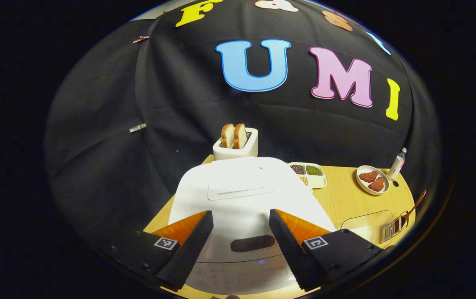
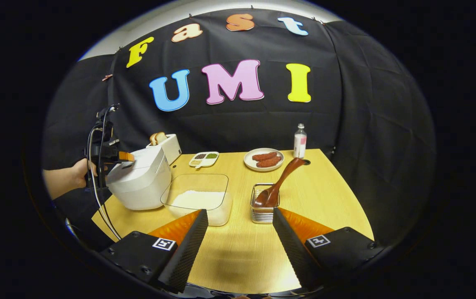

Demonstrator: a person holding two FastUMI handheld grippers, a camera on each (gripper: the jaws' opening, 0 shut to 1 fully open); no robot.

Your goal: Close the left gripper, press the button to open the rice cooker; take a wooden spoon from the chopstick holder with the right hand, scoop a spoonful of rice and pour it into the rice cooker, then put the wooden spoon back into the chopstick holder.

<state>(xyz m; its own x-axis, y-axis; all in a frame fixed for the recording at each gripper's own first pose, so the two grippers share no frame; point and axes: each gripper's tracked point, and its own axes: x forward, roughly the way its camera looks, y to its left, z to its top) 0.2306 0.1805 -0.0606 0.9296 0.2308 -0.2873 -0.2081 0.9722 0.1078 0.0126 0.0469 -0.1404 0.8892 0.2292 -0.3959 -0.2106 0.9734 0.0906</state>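
The left gripper point(image 1: 241, 245) hangs over the front of the white rice cooker point(image 1: 242, 195), jaws wide apart and holding nothing; the cooker's lid is down. In the right gripper view that same gripper point(image 2: 126, 157) sits at the cooker's point(image 2: 140, 180) top front edge, held by a hand point(image 2: 81, 172) coming in from the left, with cables trailing down past the surface's near left edge. The cooker stands close to that left edge, with a toaster point(image 2: 168, 147) holding bread just behind it.

The right gripper point(image 2: 240, 238) hovers above a bare stretch of the wooden surface point(image 2: 325, 199) near its front edge, jaws wide and empty. Just ahead of it stand the clear container of rice point(image 2: 200, 199) to the left, beside the cooker, and the metal chopstick holder point(image 2: 264, 205) to the right, the wooden spoon point(image 2: 279, 180) leaning in it with its handle tilted up to the right. Farther back are a divided dish of beans point(image 2: 204, 158), a plate of sausages point(image 2: 263, 160) and a small bottle point(image 2: 300, 141) near the far edge
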